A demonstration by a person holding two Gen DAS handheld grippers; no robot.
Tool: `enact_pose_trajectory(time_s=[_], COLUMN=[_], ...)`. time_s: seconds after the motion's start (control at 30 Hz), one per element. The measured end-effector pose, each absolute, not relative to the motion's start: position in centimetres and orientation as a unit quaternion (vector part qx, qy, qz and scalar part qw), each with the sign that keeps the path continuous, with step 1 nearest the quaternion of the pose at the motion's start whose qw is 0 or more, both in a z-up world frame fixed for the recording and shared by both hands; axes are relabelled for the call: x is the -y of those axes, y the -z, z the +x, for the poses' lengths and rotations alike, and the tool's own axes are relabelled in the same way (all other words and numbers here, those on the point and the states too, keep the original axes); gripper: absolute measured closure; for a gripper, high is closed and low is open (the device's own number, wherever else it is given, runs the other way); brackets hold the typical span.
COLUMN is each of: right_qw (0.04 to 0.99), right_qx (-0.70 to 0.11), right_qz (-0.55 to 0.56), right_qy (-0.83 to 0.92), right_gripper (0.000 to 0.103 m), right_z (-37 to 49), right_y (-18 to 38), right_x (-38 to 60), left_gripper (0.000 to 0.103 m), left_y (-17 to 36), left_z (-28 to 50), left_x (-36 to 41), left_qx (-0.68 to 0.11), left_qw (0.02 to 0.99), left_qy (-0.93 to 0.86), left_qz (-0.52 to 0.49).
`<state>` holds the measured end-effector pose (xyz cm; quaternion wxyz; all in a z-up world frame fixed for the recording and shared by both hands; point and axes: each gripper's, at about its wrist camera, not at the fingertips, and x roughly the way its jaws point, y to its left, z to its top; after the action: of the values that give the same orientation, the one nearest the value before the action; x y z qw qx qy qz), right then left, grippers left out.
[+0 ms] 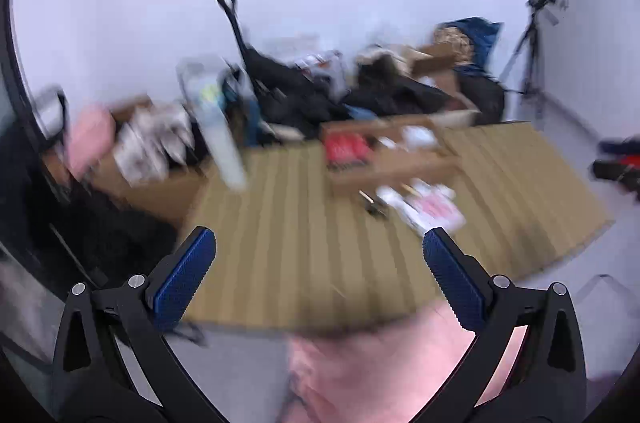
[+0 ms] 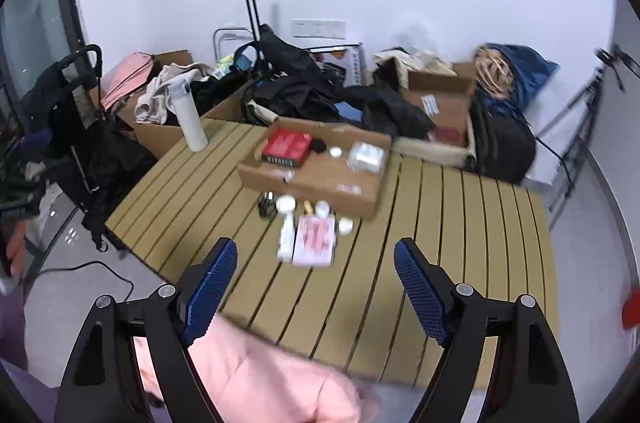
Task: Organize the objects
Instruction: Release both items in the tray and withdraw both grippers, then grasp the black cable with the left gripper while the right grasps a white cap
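Left tongs (image 1: 319, 277) are spread wide, nothing between the pads, nothing touched. Right tongs (image 2: 315, 287) stand wide apart too, gripping nothing. Both hover over the near edge of the slatted bench (image 2: 460, 243). The cardboard box (image 2: 316, 179) sits well ahead of them, mid-bench, red box (image 2: 287, 146) inside. Just in front of that cardboard box lie the pink packet (image 2: 315, 239) and small white jars (image 2: 345, 225), between box and tongs. White bottle (image 2: 188, 115) stands upright, far left of the box.

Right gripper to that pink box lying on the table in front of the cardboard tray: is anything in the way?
Nothing visible blocks it. The right gripper is open and empty above bare slats, and the pink box lies straight ahead. A white bottle lies against the box's left side, so a wide grasp could catch it.
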<state>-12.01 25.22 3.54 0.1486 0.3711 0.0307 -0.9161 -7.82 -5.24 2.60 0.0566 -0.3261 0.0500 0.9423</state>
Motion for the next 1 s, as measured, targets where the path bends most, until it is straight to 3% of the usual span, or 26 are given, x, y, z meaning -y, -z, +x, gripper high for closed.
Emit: enact_pose_trajectory(time_s=[0.17,0.33,0.47,0.67,0.87,1.0], right_qw=[0.178,0.16,0.157,0.145,0.167,0.137], right_qx=[0.04,0.018,0.046,0.034,0.056,0.041], right_qz=[0.392,0.415,0.409,0.437,0.453,0.467], right_qy=[0.902,0.896,0.898,0.887,0.874,0.873], right_gripper=[0.019,0.019,0.019,0.019,0.02,0.04], right_z=[-5.3,-5.4,-5.9,-10.0,-18.2,-26.9], right_y=[1.4,3.3,4.1,8.3,11.6,14.6], right_x=[-24.5,-23.8,-24.4,-24.9,-26.4,-27.2], left_gripper=[0.0,0.0,0.0,0.0,0.0,0.002], left_y=[1.7,2.9,4.3,7.1,11.1,14.9], left_z=[-3.3,-4.7,-5.8,-10.4,-21.3,-28.4], left_x=[5.8,4.9,4.9,4.5,1.6,-0.4], left_qx=[-0.002,-0.018,-0.007,-0.009,-0.013,-0.04], left_qw=[0.064,0.05,0.059,0.066,0.135,0.134], left_qy=[-0.93,-0.924,-0.917,-0.93,-0.908,-0.902], left_qz=[-0.361,-0.379,-0.393,-0.362,-0.396,-0.408])
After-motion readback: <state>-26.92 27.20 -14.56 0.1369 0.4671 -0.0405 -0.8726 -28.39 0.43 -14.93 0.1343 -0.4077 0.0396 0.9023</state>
